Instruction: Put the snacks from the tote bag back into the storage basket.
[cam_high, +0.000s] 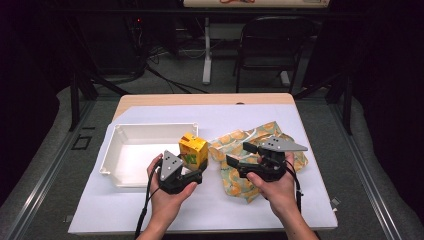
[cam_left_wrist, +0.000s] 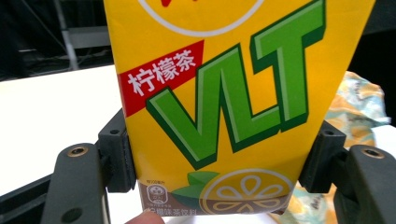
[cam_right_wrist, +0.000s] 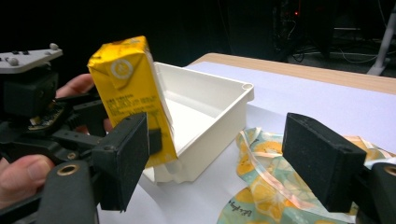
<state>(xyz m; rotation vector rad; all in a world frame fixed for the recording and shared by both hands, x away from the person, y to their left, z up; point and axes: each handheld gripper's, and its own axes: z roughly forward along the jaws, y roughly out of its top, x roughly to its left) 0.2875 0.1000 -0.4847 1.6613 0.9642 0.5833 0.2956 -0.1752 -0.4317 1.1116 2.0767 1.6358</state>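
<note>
My left gripper pinches the lemon tea carton mid-frame; right gripper hangs spread, so next it goes into the white tray, I guess.

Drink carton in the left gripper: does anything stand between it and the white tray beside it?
Nothing visible does. The drink carton, clamped in the left gripper, sits at the white tray's right rim, and the tray's floor is bare. The patterned bag lies on the other side.
</note>
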